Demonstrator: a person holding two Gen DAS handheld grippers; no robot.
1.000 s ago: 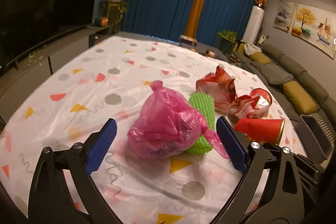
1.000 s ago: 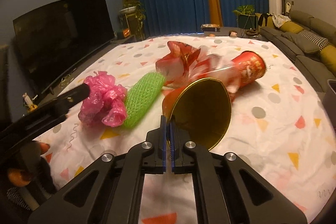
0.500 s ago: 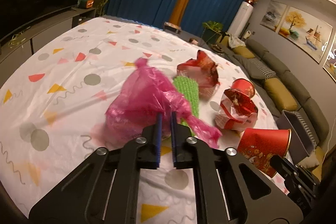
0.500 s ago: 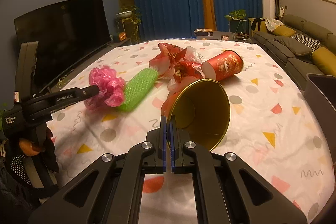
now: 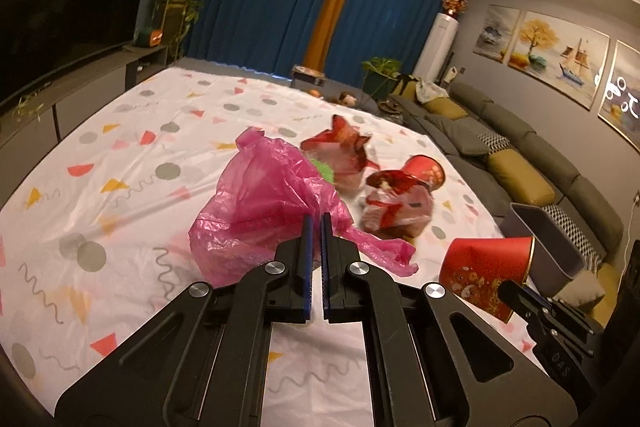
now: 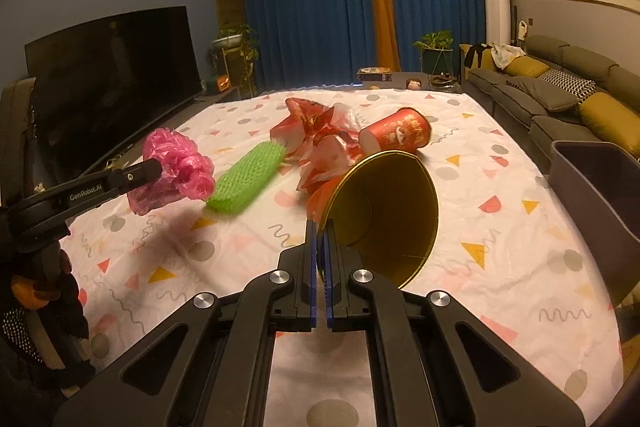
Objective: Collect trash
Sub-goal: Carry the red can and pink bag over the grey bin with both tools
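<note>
My left hand-held gripper (image 5: 315, 223) was pinched shut on the pink plastic bag (image 5: 260, 199), lifted just above the table (image 5: 132, 163); it looked soft, light and slippery, so a bunched fold seemed best to hold. My right hand-held gripper (image 6: 319, 231) was squeezed shut on the rim of the red paper cup (image 6: 384, 203), which looked light and easy to crush, lay sideways, and opened toward me.

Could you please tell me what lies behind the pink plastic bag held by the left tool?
In the left wrist view, the pink plastic bag hides most of the green foam net. The right wrist view shows the net whole on the tablecloth.
</note>
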